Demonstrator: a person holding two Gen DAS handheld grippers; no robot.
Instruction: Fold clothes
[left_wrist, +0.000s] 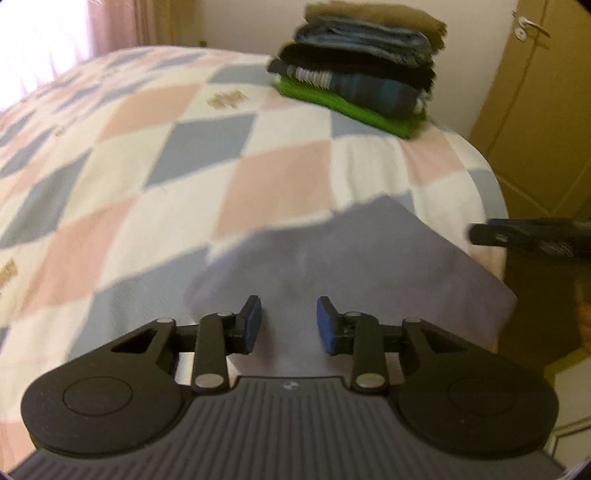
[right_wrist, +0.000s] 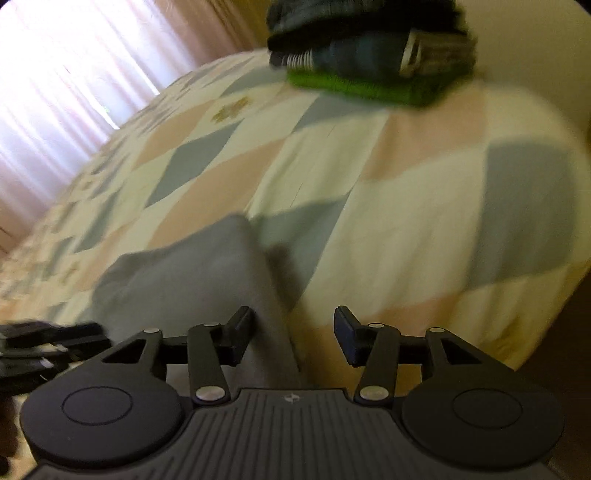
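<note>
Cloth (left_wrist: 332, 266) lies folded on the bed (left_wrist: 147, 166), just ahead of both grippers.
Left gripper (left_wrist: 289, 325) and right gripper (right_wrist: 293, 334) hang spread, pinching nothing, likely freeing it for the stack (left_wrist: 362, 62) beyond.

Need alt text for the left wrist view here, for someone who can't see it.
The left gripper, fingers apart and holding nothing, hovers over a folded grey garment at the near edge of a bed with a diamond-patterned quilt. A stack of folded clothes sits at the far corner; the right gripper enters from the right.
</note>
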